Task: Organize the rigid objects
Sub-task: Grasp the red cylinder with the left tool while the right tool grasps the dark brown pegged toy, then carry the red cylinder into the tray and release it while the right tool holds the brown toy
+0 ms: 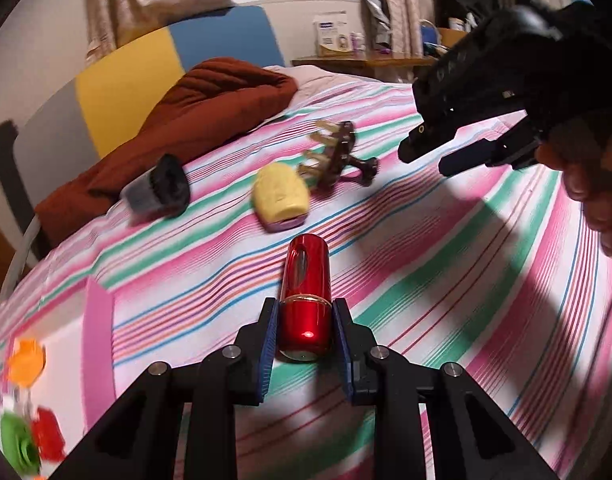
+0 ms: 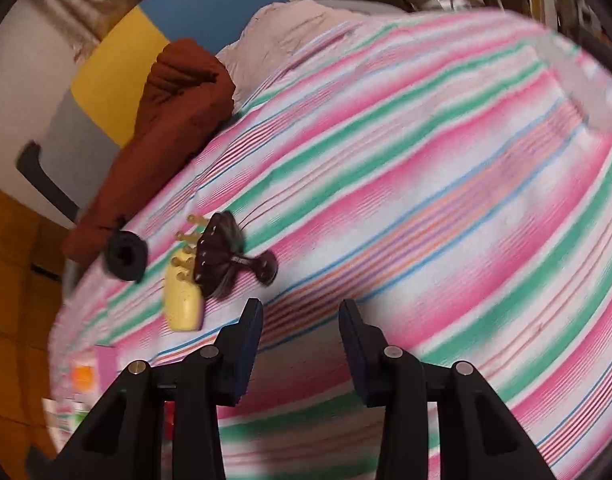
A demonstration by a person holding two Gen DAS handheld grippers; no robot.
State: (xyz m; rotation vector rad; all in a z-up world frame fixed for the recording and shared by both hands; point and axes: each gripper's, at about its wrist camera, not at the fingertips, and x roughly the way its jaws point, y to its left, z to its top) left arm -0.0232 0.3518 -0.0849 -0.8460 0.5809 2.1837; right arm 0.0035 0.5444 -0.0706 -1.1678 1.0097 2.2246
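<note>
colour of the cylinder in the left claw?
Glossy metallic red cylinder with a gold band, held in the left claw. Clearest in the left wrist view.

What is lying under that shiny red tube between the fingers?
Under the red tube only the striped bedsheet shows. The patch directly beneath the tube is covered, so whether it rests on the sheet cannot be told.

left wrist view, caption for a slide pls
Left tool shut on a red tube over the striped bed; right tool hovers open.
</note>
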